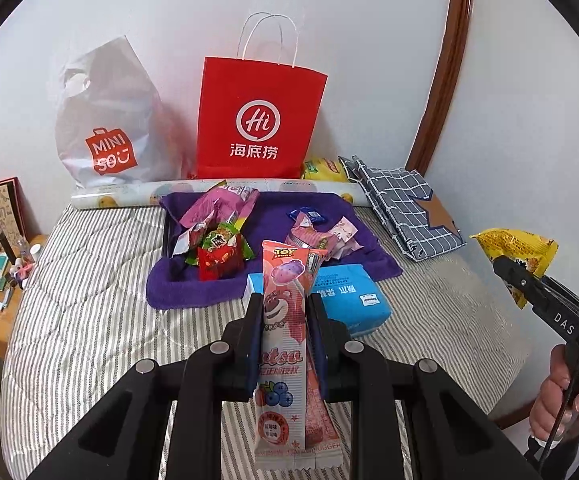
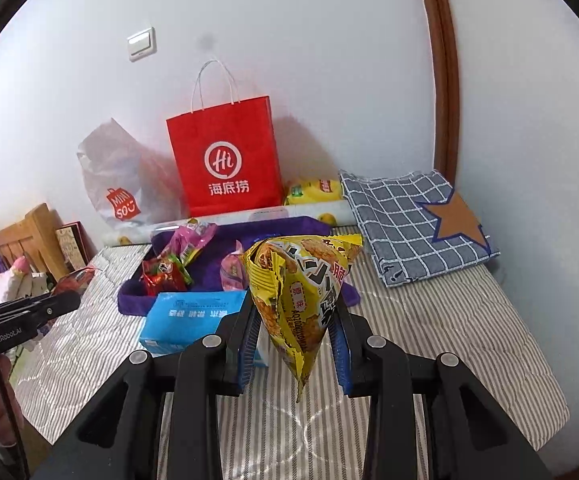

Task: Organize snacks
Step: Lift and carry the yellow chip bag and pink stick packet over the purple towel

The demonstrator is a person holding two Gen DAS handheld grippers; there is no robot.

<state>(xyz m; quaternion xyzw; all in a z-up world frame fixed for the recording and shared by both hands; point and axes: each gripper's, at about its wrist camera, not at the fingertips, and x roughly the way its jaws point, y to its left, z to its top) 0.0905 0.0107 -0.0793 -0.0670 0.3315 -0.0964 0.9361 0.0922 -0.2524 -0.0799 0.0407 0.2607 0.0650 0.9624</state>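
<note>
Striped bed cover [image 1: 89,320]: we see it fill the lower half of both views.
Red paper bag [image 1: 259,120]: it stands upright at the wall, top centre, beside a white Miniso bag [image 1: 109,128].
Purple towel [image 1: 193,288]: centre of the frame, with loose snack packets [image 1: 217,248] lying on it.
Blue tissue pack [image 1: 353,300]: touching the towel's near edge.
Left gripper [image 1: 285,308]: we see its jaws closed on a pink Toy Story snack packet [image 1: 283,320], lower centre, above the cover.
Right gripper [image 2: 295,316]: closed on a yellow snack bag [image 2: 301,292], centre of the right wrist view.
</note>
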